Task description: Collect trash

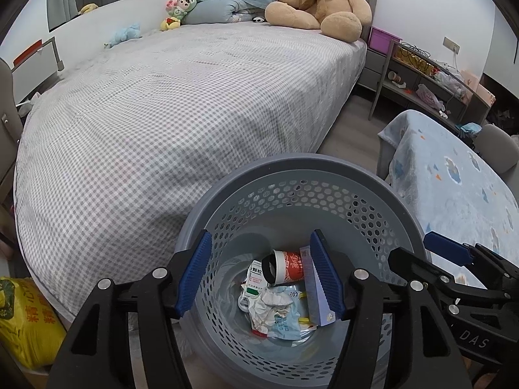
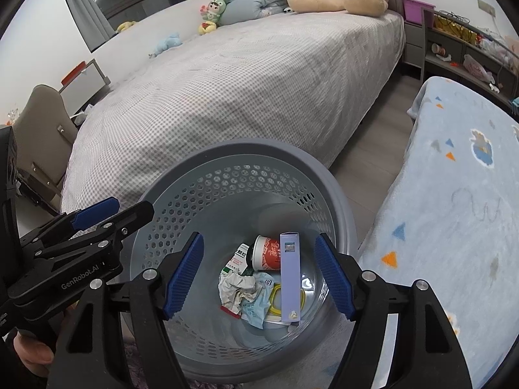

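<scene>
Both gripper (image 1: 259, 272) jaws gape over round perforated plastic basket (image 1: 324, 175).

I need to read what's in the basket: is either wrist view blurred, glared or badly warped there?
Left wrist: basket contents sharp, evenly lit, no glare; fisheye bends the bed edge and darkens corners. Right wrist: equally sharp, the lilac box and paper cup clear; straight lines curve only near the rim.

A wide bed with a grey-and-white checked cover (image 1: 181, 103) fills the room. A large tan plush teddy bear (image 1: 321, 3) sits at its head beside a folded pale blue quilt (image 1: 233, 3). A grey open shelf unit (image 1: 431, 77) stands against the wall.
</scene>
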`<state>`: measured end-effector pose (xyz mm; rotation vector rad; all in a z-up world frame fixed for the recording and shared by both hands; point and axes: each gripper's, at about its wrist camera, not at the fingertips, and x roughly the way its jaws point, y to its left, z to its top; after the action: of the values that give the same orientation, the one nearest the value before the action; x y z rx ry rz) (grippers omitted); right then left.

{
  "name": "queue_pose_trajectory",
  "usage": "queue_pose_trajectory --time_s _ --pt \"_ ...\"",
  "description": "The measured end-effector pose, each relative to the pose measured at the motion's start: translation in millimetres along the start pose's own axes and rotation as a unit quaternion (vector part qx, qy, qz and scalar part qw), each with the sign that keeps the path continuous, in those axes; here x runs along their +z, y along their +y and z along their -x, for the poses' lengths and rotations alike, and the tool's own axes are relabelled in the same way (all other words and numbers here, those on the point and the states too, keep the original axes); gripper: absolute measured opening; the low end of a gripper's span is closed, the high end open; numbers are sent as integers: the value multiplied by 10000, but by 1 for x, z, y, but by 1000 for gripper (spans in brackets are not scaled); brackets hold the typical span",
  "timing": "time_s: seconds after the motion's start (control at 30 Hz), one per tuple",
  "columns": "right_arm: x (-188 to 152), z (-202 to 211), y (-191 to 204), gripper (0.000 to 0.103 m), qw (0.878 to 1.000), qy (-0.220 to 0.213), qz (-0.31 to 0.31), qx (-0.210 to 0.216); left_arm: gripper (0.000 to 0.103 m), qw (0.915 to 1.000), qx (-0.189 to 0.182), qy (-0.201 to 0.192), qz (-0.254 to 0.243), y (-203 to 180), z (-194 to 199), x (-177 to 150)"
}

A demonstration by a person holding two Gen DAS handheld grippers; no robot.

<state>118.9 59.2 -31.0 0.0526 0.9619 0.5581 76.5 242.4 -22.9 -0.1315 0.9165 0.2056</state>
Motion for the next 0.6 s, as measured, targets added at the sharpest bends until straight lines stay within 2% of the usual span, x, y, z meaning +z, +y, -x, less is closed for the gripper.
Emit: queue_pose_trajectory --time_s 0.6 --pt "-2 3 -3 73 9999 -9 -85 -53 73 9996 200 -186 -55 -3 7 0"
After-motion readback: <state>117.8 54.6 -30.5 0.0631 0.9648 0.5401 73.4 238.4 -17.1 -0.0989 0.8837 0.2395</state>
